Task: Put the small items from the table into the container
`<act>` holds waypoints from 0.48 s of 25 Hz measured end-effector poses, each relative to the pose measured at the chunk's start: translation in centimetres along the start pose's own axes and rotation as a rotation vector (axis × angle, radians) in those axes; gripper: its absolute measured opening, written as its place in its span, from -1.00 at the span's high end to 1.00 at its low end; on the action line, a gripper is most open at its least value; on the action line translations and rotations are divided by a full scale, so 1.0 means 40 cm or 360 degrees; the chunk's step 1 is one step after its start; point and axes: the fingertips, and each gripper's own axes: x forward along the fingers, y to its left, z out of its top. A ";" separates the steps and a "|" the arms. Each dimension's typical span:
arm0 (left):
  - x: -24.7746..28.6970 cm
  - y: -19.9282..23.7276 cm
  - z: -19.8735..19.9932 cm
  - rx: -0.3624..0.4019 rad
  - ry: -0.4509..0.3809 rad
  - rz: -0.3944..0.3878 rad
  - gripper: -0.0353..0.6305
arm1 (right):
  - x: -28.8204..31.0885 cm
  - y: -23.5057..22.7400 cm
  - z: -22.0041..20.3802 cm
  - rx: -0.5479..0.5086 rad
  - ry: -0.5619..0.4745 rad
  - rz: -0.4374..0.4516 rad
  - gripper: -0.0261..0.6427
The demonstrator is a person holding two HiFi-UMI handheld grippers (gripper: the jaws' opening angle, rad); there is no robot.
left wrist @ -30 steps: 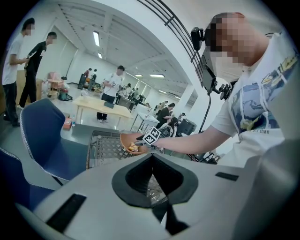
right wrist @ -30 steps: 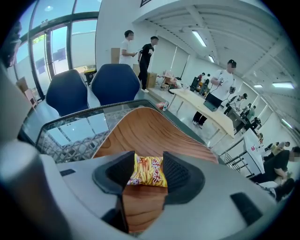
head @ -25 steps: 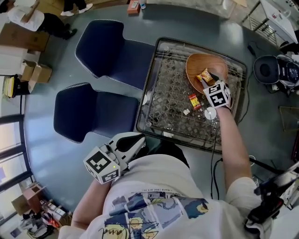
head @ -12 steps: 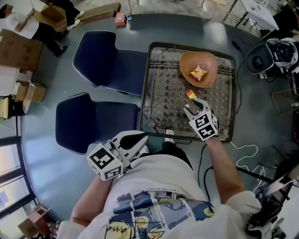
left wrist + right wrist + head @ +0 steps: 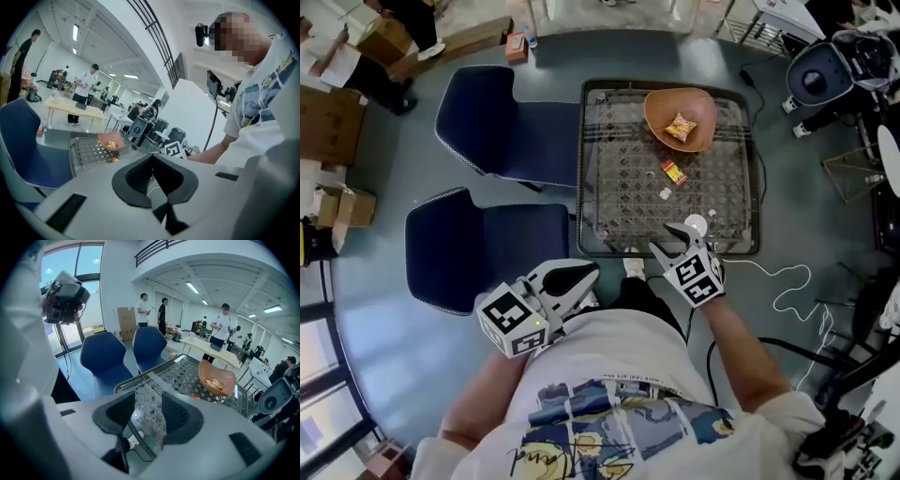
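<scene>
Right gripper [image 5: 672,239] hangs over the near edge of the mesh table [image 5: 614,192]; jaws stand apart, nothing between them, only the table's rim and mesh showing through the gap in the right gripper view [image 5: 147,408]. Left gripper [image 5: 579,278] is held low against the person's body, off the table; its pads meet at the tips, clenched on nothing [image 5: 151,161].

Wooden bowl [image 5: 654,105] sits at the far side of the table; one yellow snack packet [image 5: 680,127] lies inside it. On the mesh: small red item [image 5: 673,172] just in front of the bowl; small white item [image 5: 666,193] beside that; white round piece [image 5: 697,223] near the front edge, just beside the right gripper.

Two blue chairs [image 5: 502,122] stand left of the table.
</scene>
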 end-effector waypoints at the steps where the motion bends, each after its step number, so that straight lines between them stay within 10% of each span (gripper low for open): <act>1: -0.004 -0.008 -0.006 0.0001 0.0001 -0.0008 0.87 | -0.008 0.015 -0.005 0.0005 0.0002 -0.0003 0.37; 12: -0.013 -0.067 -0.031 0.0030 0.0004 -0.0091 0.87 | -0.044 0.061 -0.064 0.0086 0.0004 -0.0051 0.37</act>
